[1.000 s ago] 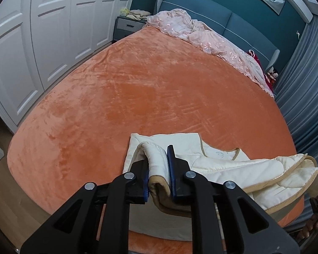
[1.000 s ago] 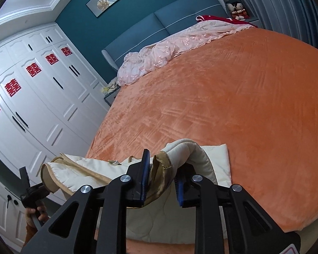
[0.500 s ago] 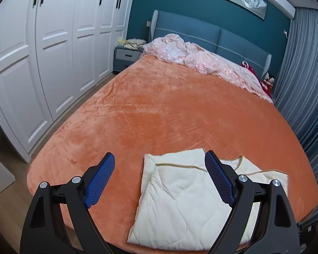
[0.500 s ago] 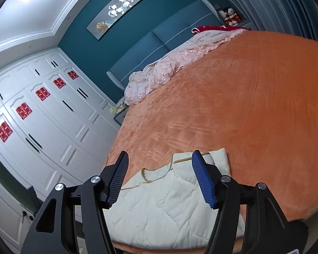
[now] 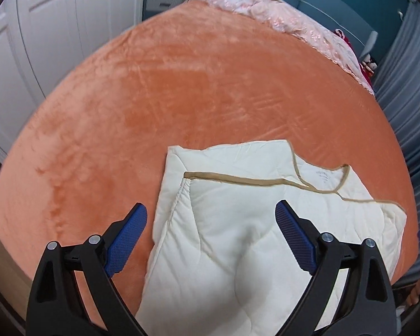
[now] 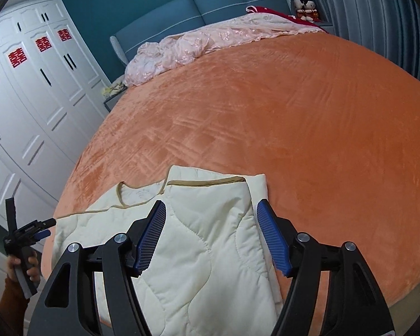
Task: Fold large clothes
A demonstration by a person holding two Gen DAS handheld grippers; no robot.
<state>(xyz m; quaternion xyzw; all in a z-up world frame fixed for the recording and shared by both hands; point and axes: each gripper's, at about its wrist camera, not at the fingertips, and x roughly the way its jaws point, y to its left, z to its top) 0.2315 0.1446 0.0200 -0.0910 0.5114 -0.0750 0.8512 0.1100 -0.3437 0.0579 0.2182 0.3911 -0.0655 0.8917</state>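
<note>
A cream quilted garment (image 5: 252, 224) with tan trim lies folded flat near the front edge of the orange bed (image 5: 182, 84). It also shows in the right wrist view (image 6: 198, 246). My left gripper (image 5: 211, 221) is open and empty, hovering above the garment's left half. My right gripper (image 6: 211, 218) is open and empty above the garment's right half. The left gripper also appears at the far left of the right wrist view (image 6: 28, 232), held in a hand.
A crumpled pink cover (image 6: 198, 44) lies along the blue headboard (image 6: 182, 11). White wardrobes (image 6: 28, 98) stand at the left, a nightstand (image 5: 162, 0) beside them. Grey curtains (image 6: 378, 14) hang at the right. Two dolls (image 6: 305, 8) sit near the headboard.
Both grippers held folded edges of the garment a second ago, then let go and opened. The garment now lies flat, and both grippers have moved back down closer to it.
</note>
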